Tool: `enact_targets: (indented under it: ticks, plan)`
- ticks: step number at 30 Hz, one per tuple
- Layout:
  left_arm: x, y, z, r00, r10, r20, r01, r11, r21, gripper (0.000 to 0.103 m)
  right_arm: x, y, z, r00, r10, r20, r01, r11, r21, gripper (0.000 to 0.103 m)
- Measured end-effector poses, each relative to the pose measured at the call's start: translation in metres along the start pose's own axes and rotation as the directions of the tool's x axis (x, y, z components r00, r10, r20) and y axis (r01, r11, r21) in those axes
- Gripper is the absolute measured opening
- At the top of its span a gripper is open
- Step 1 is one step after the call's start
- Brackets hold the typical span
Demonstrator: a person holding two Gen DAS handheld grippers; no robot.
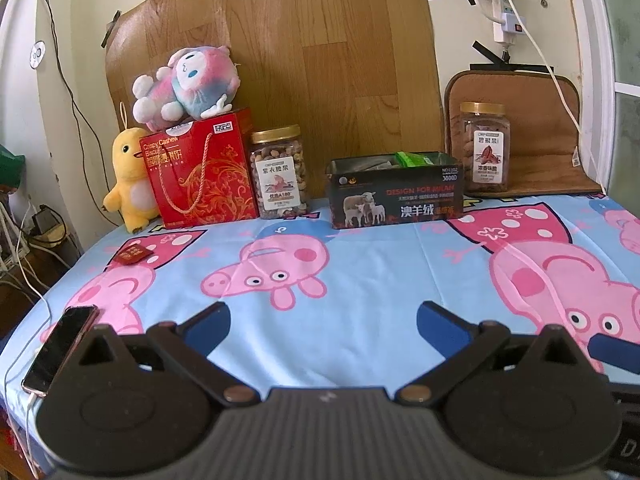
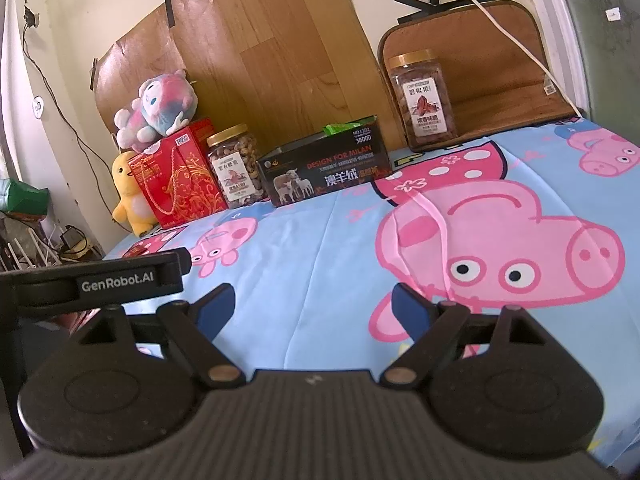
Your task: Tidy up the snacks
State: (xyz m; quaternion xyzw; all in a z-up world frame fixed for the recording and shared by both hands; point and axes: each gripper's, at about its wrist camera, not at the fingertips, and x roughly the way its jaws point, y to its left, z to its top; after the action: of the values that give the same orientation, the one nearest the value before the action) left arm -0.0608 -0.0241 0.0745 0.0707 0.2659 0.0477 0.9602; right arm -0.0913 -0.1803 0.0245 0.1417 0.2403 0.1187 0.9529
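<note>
— So, what does your left wrist view show?

— My left claw hangs over the worktop with its jaws spread wide and nothing between them. Along the back wall, left to right: a yellow duck plush, a red biscuit box with a pink plush lying on top, then a jar of nuts just beside the box. Further right stands an open dark carton with a green packet showing inside it, and a second jar on a brown mat. A small red packet lies alone near the left edge of the cloth, and a phone rests by my left finger.

— And the right wrist view?

— My right claw is also wide open and empty, low above the pig-print cloth. The same row sits far ahead: red biscuit box, jar of nuts touching or nearly touching it, dark carton with the green packet poking above its rim, and the second jar on the mat, well apart from the rest. The other gripper's black body crosses the left side of this view.
</note>
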Motion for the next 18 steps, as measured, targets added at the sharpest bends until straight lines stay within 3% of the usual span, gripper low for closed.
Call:
enact_targets:
  ticks: [18]
  plan:
    - [0.0021, 0.0018, 0.0026, 1.0, 0.003, 0.007, -0.003, 1.0, 0.007, 0.103, 0.0012, -0.0024, 0.0003, 1.0, 0.002, -0.004, -0.002, 1.0, -0.001, 0.088]
